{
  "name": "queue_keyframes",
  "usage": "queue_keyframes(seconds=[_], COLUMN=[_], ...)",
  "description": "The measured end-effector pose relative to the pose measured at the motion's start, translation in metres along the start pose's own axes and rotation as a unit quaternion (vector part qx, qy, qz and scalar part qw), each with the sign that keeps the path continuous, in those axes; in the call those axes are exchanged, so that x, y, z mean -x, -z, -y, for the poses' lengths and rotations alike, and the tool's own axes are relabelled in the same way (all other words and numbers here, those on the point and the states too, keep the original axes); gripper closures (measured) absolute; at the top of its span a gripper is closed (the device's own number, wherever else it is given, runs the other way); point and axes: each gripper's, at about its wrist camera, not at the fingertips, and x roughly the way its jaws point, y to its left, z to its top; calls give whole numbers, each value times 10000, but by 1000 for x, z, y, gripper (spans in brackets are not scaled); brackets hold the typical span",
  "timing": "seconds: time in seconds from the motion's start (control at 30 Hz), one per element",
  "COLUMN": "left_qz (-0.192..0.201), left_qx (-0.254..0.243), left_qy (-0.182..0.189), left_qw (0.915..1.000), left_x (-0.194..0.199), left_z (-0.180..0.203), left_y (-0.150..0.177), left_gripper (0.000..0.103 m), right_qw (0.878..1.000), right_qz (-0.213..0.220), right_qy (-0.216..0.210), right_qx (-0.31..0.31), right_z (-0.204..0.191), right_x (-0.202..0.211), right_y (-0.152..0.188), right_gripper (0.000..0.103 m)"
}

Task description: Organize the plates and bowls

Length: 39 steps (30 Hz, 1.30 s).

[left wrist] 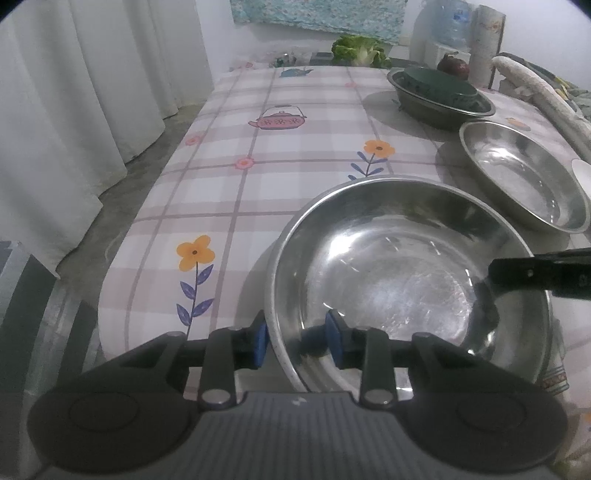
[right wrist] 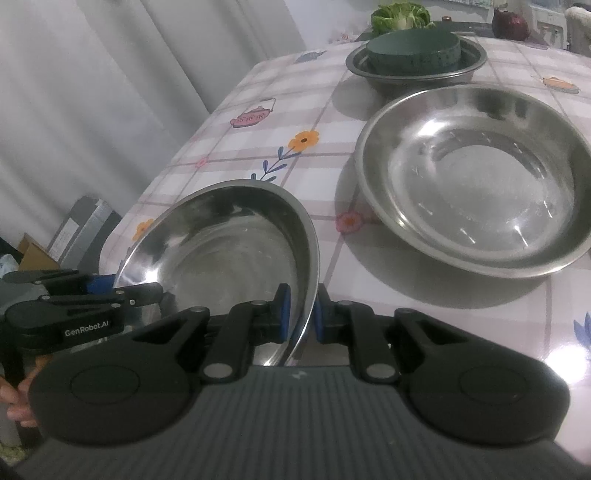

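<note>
Left tongs [left wrist: 295, 341] and right tongs [right wrist: 300, 315]: we clamp both on the round steel bowl's [left wrist: 399, 280] rim.

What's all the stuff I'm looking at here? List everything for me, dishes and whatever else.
held steel plate: one, silver, nearest, both grippers on its rim
second steel plate: one, silver, on the cloth just beyond
far steel plate: one, silver, further back
green bowl: one, dark green, upside down in the far steel plate
tablecloth: one, pink plaid with flowers and teapots, covering the table
leafy vegetable: one, green, far end
dark red round thing: one, far end, perhaps an onion
curtain: white, left of the table
left gripper: black, blue pads, astride the near rim
right gripper: black, blue pads, astride the opposite rim
</note>
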Motion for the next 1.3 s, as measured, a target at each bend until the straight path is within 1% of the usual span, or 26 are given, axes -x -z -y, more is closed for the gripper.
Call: queue_keyframes(seconds=[0.57,1.3], left_qz=[39,255], left_qx=[-22,-41], left_qy=[-22,-30], left_qw=[10000,9997], left_x=[5,19], left_z=[5,8], left_y=[-3,-8], left_gripper=[70,70], right_qw=[9999,9995], right_qz=[136,288], right_qy=[42,61], right_qx=[37,128], right_z=[2,-1], right_x=[13,25], right_y=[-2,-3], right_gripper=[90,90])
